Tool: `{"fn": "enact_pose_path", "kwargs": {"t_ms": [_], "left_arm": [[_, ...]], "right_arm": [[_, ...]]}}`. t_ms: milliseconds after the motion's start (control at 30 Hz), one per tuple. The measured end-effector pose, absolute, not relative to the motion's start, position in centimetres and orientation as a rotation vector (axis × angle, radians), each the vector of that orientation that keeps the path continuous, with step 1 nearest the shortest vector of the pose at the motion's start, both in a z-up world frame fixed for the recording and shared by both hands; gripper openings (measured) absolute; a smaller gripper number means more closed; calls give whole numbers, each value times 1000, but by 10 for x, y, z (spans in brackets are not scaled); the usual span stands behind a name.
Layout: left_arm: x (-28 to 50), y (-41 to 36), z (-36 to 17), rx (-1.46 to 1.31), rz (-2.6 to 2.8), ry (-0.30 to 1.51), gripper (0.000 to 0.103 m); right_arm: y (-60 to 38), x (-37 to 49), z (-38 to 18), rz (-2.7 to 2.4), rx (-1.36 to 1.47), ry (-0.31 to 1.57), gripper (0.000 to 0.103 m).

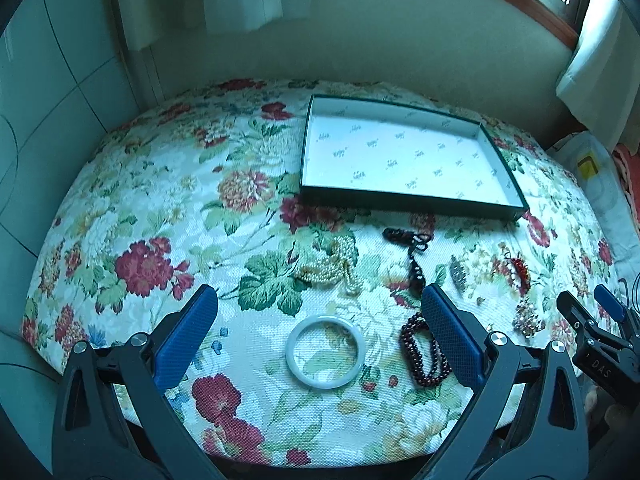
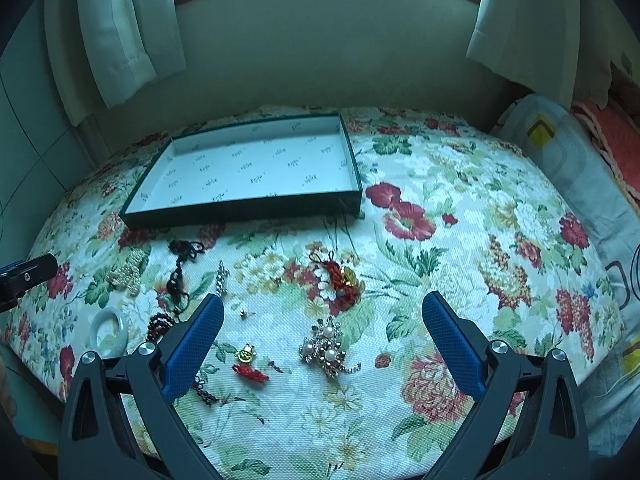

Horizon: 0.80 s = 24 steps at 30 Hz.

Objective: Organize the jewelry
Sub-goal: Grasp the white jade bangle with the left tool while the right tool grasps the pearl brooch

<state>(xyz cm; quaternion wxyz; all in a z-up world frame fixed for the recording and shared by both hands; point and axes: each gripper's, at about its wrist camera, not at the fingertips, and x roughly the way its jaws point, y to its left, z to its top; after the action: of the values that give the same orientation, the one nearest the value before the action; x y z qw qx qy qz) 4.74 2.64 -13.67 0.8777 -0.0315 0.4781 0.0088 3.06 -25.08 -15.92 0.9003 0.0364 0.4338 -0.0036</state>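
An empty dark-rimmed box point(image 1: 412, 200) with white lining lies at the back of the floral table; it shows in the right wrist view too point(image 2: 244, 214). My left gripper point(image 1: 320, 304) is open above a white bangle point(image 1: 326, 351), with a dark red bead bracelet point(image 1: 424, 354) by its right finger. A pearl necklace point(image 1: 334, 266) and a dark beaded necklace point(image 1: 414, 252) lie beyond. My right gripper point(image 2: 323, 308) is open above a pearl brooch point(image 2: 328, 348). A red knot charm point(image 2: 340, 278) and a small gold and red charm point(image 2: 248, 362) lie near it.
The floral cloth point(image 1: 160, 208) covers the whole table. A wall and curtains point(image 2: 116, 28) stand behind it. A pillow and an orange cloth point(image 2: 600, 140) lie to the right. A small silver brooch point(image 2: 221, 276) and a tiny stud point(image 2: 243, 313) lie between the necklaces and the charms.
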Motion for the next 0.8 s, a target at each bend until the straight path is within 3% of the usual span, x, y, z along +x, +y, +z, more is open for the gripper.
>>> {"fn": "enact_pose_path", "kwargs": {"t_ms": [167,200,233,267,300,567,800], "left_arm": [[45,33,-166,-58,24,1044,100],[45,34,-170,-54,25,1052,97],[45,34,-174,-52,26,1063,90],[46,35,-178,-55,27,1076,87],[47,35,-181,-59,28,1085,85],[47,38,-186,-71,28,1088,85],[44,39,-195,-71,33,1112,85]], "right_arm": [[-261,32,-186,7,120,942,97],[-261,33,-190,10,125,949,93],[-262,33,-193,12,130,957,85],[-263,35,-196,9,132,965,64],[-264,36,-199,2,137,976,56],[-260,41,-212,70,162,996,56],[-258,44,-227,81,163,1020,44]]}}
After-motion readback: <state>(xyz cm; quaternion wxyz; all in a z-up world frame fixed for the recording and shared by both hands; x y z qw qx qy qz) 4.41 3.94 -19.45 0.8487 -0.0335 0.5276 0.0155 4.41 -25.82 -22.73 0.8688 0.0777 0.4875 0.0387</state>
